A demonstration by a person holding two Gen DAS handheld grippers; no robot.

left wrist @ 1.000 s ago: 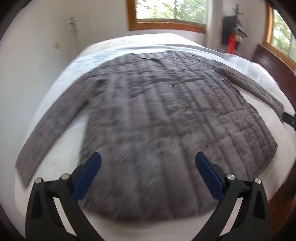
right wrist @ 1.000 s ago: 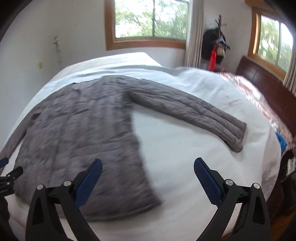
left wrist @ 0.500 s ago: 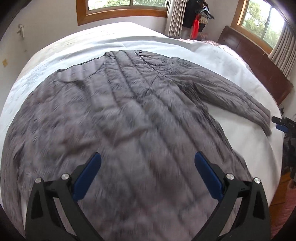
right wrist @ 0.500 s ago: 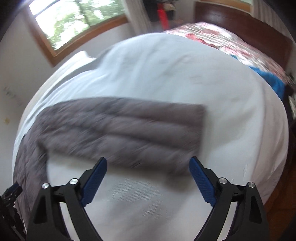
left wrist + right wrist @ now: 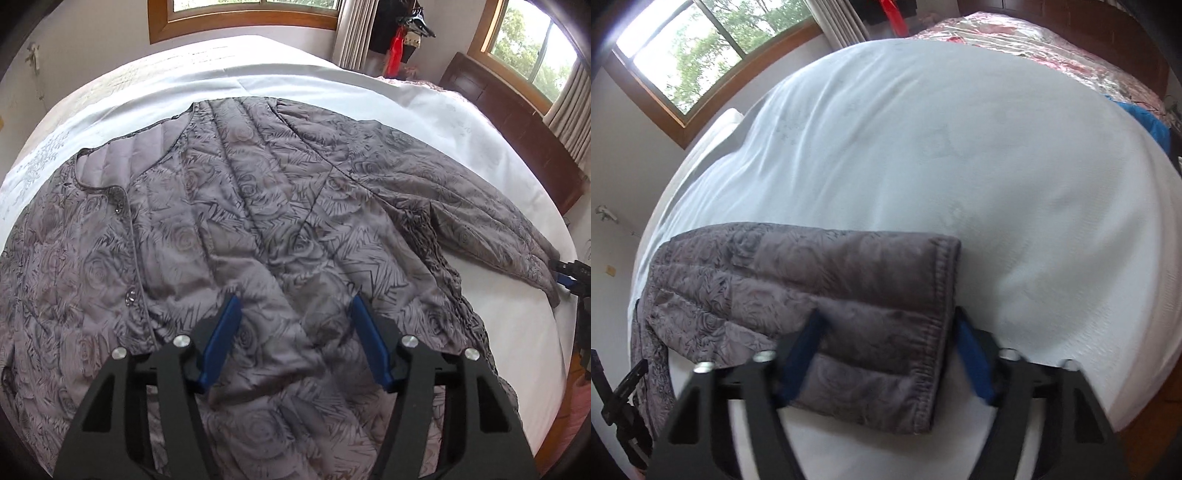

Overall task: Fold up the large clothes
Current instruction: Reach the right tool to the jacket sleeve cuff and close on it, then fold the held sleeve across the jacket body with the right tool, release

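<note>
A grey quilted jacket [image 5: 229, 221] with a rose pattern lies spread flat on a white bed [image 5: 295, 77], collar at the far left. My left gripper [image 5: 295, 299] hovers low over the jacket's body, jaws partly closed around a raised fold of fabric, still apart. The jacket's right sleeve [image 5: 798, 280] lies across the bed in the right wrist view. My right gripper [image 5: 886, 317] is at the sleeve cuff [image 5: 938, 332], jaws apart with the cuff between them. The right gripper also shows at the sleeve end in the left wrist view [image 5: 565, 273].
White bedding [image 5: 960, 147] stretches beyond the sleeve. A pink floral quilt [image 5: 1034, 48] and a blue item [image 5: 1145, 118] lie at the far right by a dark wooden headboard [image 5: 517, 122]. Windows and hanging clothes [image 5: 399, 33] stand behind.
Both grippers moved down onto the jacket and their jaws narrowed. The left now straddles a fold on the body; the right now straddles the sleeve cuff.
</note>
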